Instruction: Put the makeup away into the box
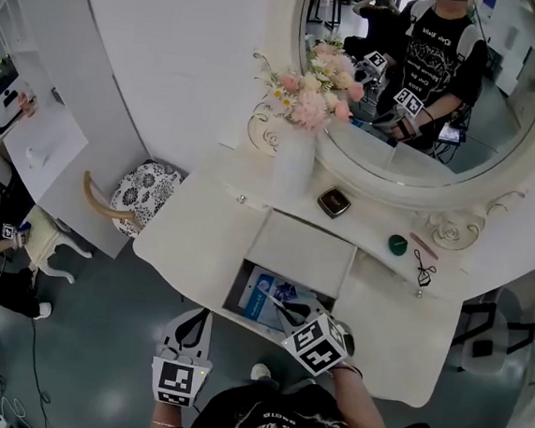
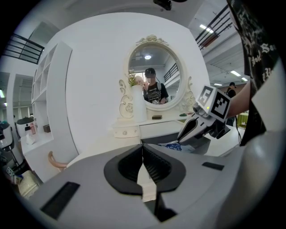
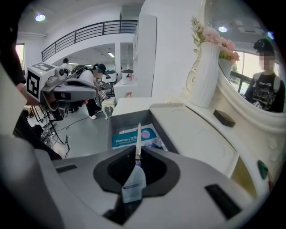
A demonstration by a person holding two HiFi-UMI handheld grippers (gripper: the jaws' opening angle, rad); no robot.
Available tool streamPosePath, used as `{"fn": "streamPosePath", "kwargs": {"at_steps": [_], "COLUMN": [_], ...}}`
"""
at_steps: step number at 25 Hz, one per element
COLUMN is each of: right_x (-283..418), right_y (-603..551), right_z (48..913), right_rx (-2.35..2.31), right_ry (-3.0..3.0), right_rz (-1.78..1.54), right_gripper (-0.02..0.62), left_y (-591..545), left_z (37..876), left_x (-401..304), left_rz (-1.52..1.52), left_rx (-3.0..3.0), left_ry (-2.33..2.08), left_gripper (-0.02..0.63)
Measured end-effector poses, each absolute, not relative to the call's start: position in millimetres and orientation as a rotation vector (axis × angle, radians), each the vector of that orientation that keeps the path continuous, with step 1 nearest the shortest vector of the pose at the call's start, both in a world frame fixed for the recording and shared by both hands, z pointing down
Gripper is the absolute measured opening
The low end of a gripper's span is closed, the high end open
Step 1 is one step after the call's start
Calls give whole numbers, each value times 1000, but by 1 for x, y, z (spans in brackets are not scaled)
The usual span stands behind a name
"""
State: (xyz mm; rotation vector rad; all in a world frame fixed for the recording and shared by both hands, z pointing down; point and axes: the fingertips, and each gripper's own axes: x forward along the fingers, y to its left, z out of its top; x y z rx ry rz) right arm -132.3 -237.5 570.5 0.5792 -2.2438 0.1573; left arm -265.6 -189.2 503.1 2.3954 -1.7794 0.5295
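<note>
An open drawer (image 1: 241, 289) in the white vanity table (image 1: 405, 353) holds a blue-and-white packet (image 3: 132, 136). My right gripper (image 1: 283, 311) hangs over the drawer's front, shut on a thin flat white-and-blue sachet (image 3: 133, 183) that I see edge-on, pointing down into the drawer. My left gripper (image 1: 193, 317) is off the table's front left edge, its jaws shut with nothing between them (image 2: 142, 150). On the tabletop under the mirror lie a dark compact (image 1: 334, 202), a green round item (image 1: 397, 244), a pink stick (image 1: 424, 245) and a small black piece (image 1: 423, 270).
A white vase of pink flowers (image 1: 294, 159) stands at the back left of the table, before the oval mirror (image 1: 420, 91). A patterned chair (image 1: 145, 197) sits left of the table. Shelving (image 1: 30, 138) and a person are at the far left.
</note>
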Motion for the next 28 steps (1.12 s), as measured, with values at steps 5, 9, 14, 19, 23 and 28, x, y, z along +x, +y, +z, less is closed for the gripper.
{"fn": "streamPosePath", "kwargs": {"at_steps": [5, 9, 14, 19, 23, 28], "right_x": [-139, -142, -143, -149, -150, -150], "right_y": [-238, -237, -236, -235, -236, -235], "right_z": [576, 583, 590, 597, 603, 605], "right_rx": [549, 534, 509, 487, 477, 456], "right_ry": [-2234, -2219, -2198, -2185, -2150, -2138], "right_rz": [155, 165, 166, 176, 172, 183], "right_gripper": [44, 44, 44, 44, 46, 48], "left_y": [-189, -190, -190, -190, -189, -183], "left_z": [503, 503, 507, 504, 503, 508], "left_x": [-268, -270, -272, -279, -284, -288], "left_rz": [531, 535, 532, 540, 535, 531], "left_rx": [2394, 2389, 2374, 2368, 2353, 2322], "left_ry": [-1784, -1787, -1793, -1811, -1832, -1841], "left_gripper": [15, 17, 15, 15, 15, 17]}}
